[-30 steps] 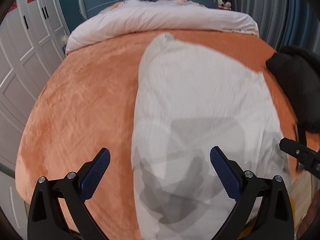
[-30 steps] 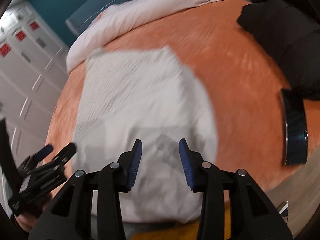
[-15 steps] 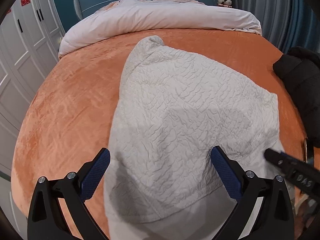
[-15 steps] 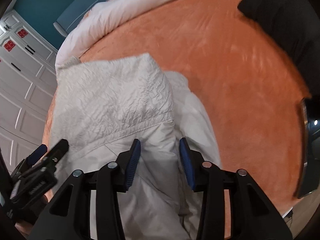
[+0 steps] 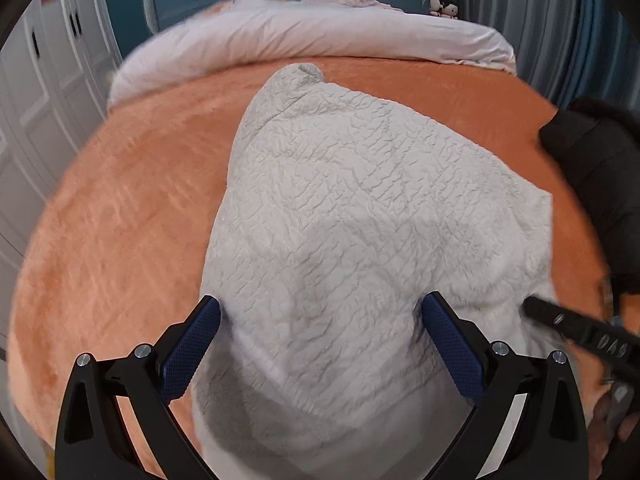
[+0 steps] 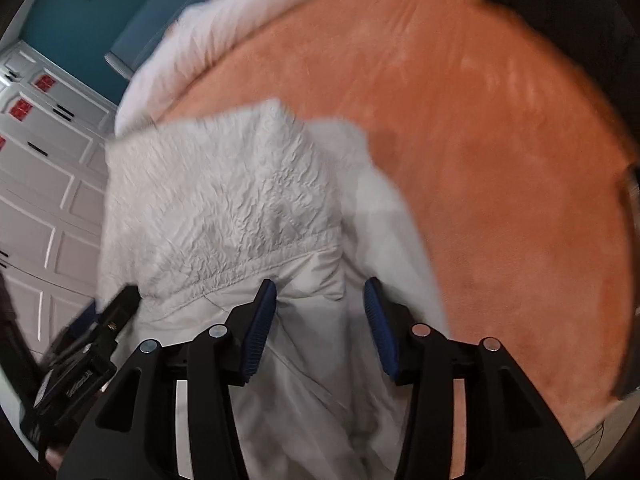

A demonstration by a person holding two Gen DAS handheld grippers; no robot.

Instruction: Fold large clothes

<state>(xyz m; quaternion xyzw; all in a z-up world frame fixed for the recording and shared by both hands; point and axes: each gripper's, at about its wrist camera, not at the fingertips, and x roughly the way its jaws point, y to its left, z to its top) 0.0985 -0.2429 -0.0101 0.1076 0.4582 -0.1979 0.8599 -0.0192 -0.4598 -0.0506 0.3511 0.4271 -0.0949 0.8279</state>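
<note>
A large white quilted garment (image 5: pixel 360 208) lies spread lengthwise on the orange bed cover (image 5: pixel 120 220). My left gripper (image 5: pixel 320 304) hangs open and wide just above its near part, one finger at each side of the quilted fabric. In the right wrist view the quilted layer (image 6: pixel 224 200) ends at a stitched hem, with smoother white fabric (image 6: pixel 312 360) below it. My right gripper (image 6: pixel 320 286) sits over that smooth part, its jaws opening, a fold of fabric between them without being pinched. Each gripper shows at the edge of the other's view.
A black jacket (image 5: pixel 592 168) lies on the bed's right side. A pale duvet (image 5: pixel 320 36) is bunched at the headboard end. White wardrobe doors (image 6: pixel 48 208) stand to the left. A dark flat object (image 6: pixel 630 240) rests near the bed's right edge.
Both grippers have come down closer to the white garment. The right gripper's jaws stand wider than before, and smooth fabric now lies between them. The left jaws stay wide.
</note>
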